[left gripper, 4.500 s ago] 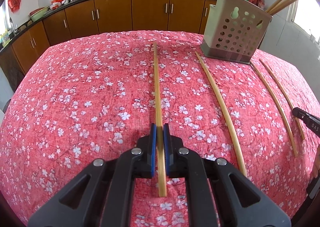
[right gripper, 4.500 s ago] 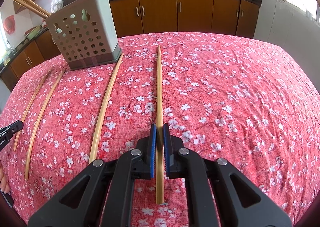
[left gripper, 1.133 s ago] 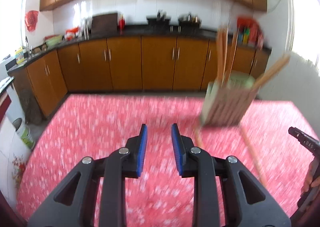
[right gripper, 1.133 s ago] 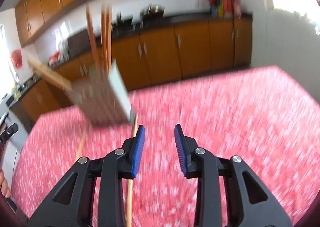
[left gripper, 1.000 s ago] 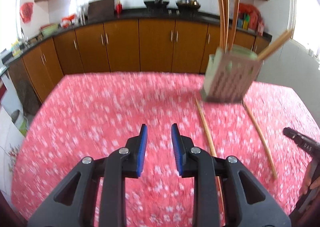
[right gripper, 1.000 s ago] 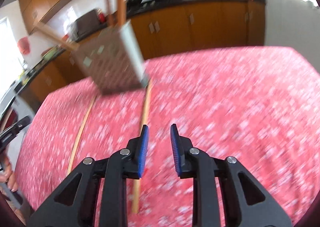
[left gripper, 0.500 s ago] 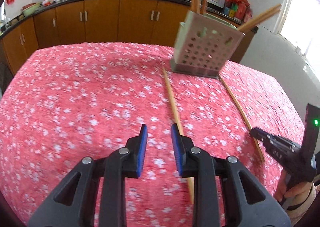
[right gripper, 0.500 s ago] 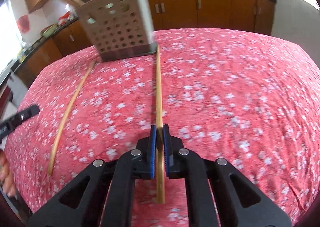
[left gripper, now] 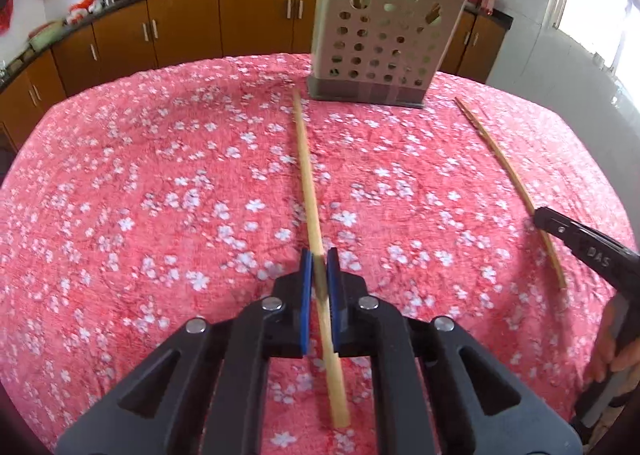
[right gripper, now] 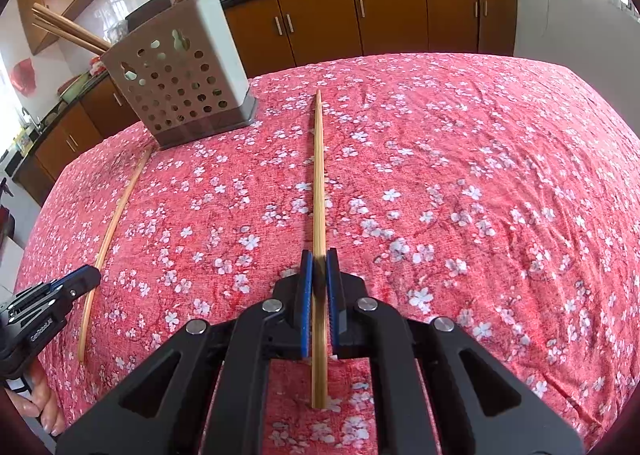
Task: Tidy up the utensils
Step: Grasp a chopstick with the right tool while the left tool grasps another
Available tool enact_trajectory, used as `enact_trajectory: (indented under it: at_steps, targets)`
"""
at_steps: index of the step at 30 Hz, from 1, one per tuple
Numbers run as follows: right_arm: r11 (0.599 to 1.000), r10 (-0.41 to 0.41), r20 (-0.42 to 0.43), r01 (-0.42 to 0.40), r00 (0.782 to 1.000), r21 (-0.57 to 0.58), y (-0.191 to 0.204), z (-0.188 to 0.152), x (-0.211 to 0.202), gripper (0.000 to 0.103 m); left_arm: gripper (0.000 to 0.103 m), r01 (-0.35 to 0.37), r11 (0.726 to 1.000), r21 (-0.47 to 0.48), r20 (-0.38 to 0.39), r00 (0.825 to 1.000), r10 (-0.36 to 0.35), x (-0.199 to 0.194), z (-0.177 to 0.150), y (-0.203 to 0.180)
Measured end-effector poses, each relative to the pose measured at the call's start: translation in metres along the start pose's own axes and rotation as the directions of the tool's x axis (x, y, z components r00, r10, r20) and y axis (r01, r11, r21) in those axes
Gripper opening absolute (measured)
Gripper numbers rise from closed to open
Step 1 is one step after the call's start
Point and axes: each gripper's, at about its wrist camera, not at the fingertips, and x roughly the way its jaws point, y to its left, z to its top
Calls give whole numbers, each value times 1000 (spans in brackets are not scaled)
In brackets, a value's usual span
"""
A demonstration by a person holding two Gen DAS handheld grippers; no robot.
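Floral red worktop: each hand-held gripper clamps one bamboo chopstick; off-centre grips risk pivoting, missing the perforated beige holder.

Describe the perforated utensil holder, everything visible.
The utensil holder is a squarish beige box, plastic by the look, its walls punched with round holes and a few gourd-shaped ones above a darker solid base band. It stands upright on the pink floral tablecloth at the far side. Several wooden chopsticks stick out of its top, some upright, some leaning. Neither gripper touches it.
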Motion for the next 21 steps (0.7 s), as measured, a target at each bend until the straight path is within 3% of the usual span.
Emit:
enact_trajectory:
  at_steps: [5,10,21]
  targets:
    - [999,4,4,-4,1000,-39,11,7,7,8,8,-63,994,-87,3,998,64,4,13,38]
    - [998,-17,9,17,1000,-63,18,16,20,8,8,-81,984,-162,7,996,84,10,27,74]
    - [997,-40,9,40,999,-59,17,32,37,8,9,-90,985,-145,36,995,96,21,39,83]
